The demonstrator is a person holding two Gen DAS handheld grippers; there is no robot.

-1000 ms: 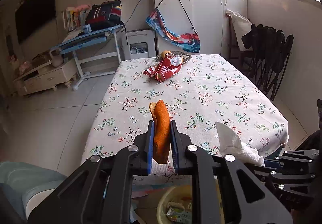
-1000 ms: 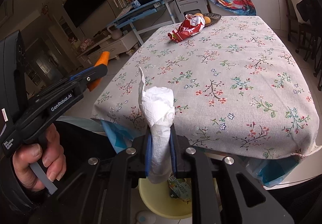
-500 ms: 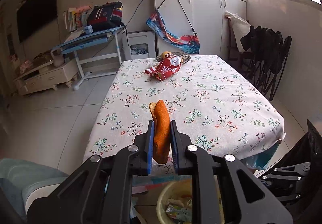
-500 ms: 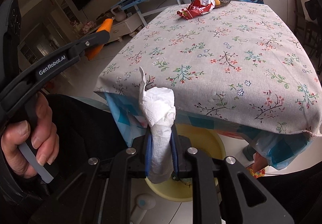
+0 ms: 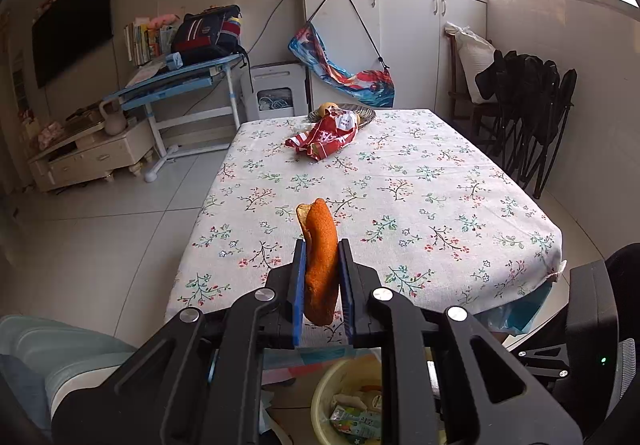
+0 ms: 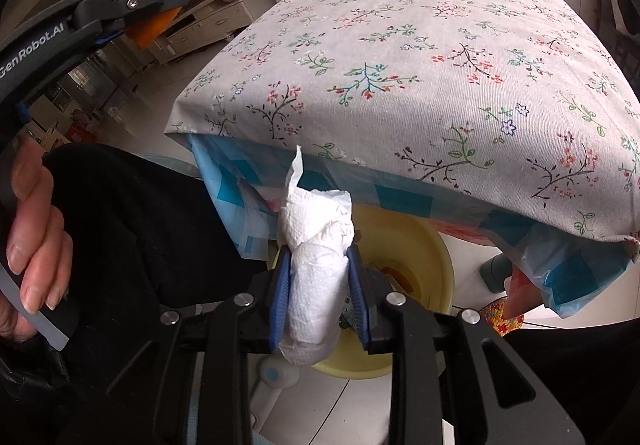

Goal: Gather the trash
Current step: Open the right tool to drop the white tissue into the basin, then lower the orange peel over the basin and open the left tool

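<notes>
My right gripper hides much of the yellow bin at six o'clock under the table. Its jaws have just been opening around the tissue; the pads possibly still touch it. My left gripper clamps the orange peel. A red wrapper lies at twelve o'clock.

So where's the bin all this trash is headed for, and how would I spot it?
Start at the big table under the floral tablecloth and look to its near edge, then down to the tiled floor beneath. There sits a round pale yellow plastic bin, wrappers already inside. It is the only yellow tub there, right below the crumpled white paper towel in the right claw.
</notes>
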